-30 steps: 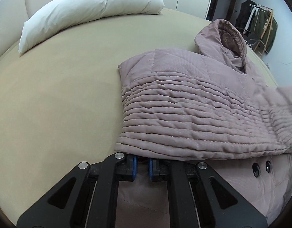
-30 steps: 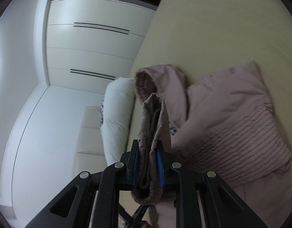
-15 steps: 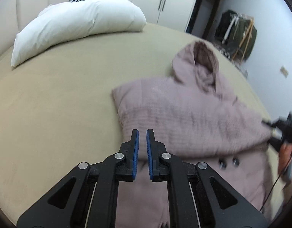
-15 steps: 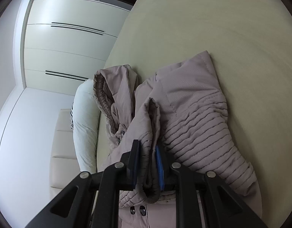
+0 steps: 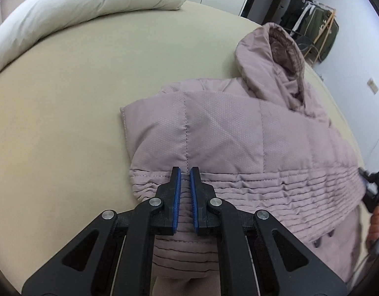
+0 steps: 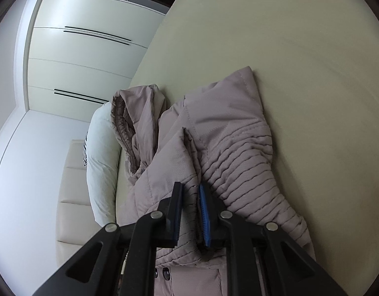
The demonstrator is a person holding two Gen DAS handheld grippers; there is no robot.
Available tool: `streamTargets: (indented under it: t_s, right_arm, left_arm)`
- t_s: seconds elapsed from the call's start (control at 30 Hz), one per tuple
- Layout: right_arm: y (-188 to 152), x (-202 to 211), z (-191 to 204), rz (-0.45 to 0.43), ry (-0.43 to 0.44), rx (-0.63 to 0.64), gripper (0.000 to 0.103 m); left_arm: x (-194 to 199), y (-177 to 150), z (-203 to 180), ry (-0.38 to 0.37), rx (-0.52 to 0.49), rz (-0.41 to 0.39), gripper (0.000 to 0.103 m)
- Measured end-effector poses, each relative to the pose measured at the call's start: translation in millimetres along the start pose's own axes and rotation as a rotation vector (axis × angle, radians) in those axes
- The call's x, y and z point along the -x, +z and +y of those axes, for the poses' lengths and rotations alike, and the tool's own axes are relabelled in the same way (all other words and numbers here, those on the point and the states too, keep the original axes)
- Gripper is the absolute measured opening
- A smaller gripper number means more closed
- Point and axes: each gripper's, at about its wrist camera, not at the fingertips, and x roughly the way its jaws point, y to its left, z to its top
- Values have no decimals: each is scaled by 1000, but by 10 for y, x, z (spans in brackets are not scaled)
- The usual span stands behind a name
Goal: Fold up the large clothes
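Note:
A mauve quilted hooded jacket (image 5: pixel 238 135) lies on the beige bed (image 5: pixel 66 123), one side folded across its body, the hood (image 5: pixel 275 49) at the far end. My left gripper (image 5: pixel 185 171) hovers shut over the ribbed band near the folded edge, with nothing between its pads. My right gripper (image 6: pixel 190 186) pinches a raised fold of the jacket (image 6: pixel 226 128) and its jaws are closing on the fabric. In the left wrist view the right gripper (image 5: pixel 371 187) and a hand (image 5: pixel 376 222) show at the right edge.
A long white pillow (image 5: pixel 91 7) lies at the head of the bed, against a cream headboard (image 6: pixel 71 192). White wardrobe doors (image 6: pixel 78 56) stand behind. A rack of dark clothes (image 5: pixel 312 24) stands past the bed's far corner. Bare sheet lies left of the jacket.
My left gripper rose from the jacket's near edge and moved forward over the ribbed band. My right gripper sank toward the bed, and the fold it holds now lies lower.

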Motion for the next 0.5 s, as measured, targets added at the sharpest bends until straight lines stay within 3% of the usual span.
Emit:
streamTargets:
  t_s: [0.1, 0.17, 0.3, 0.43, 0.5]
  right_arm:
    - [-19, 15, 15, -12, -4, 5, 15]
    - [-34, 54, -7, -22, -1, -1, 14]
    - [-57, 68, -21, -32, -7, 2, 13]
    - [-66, 37, 11, -28, -33, 30, 12]
    - [-74, 62, 74, -31, -42, 54, 17]
  left_arm:
    - [154, 172, 169, 24, 63, -76, 7]
    - [46, 311, 267, 37, 90, -37, 7]
    - [-294, 433, 241, 104, 28, 39, 7]
    - [-502, 451, 199, 150, -22, 62, 7]
    - [-482, 479, 186, 160, -28, 45, 7]
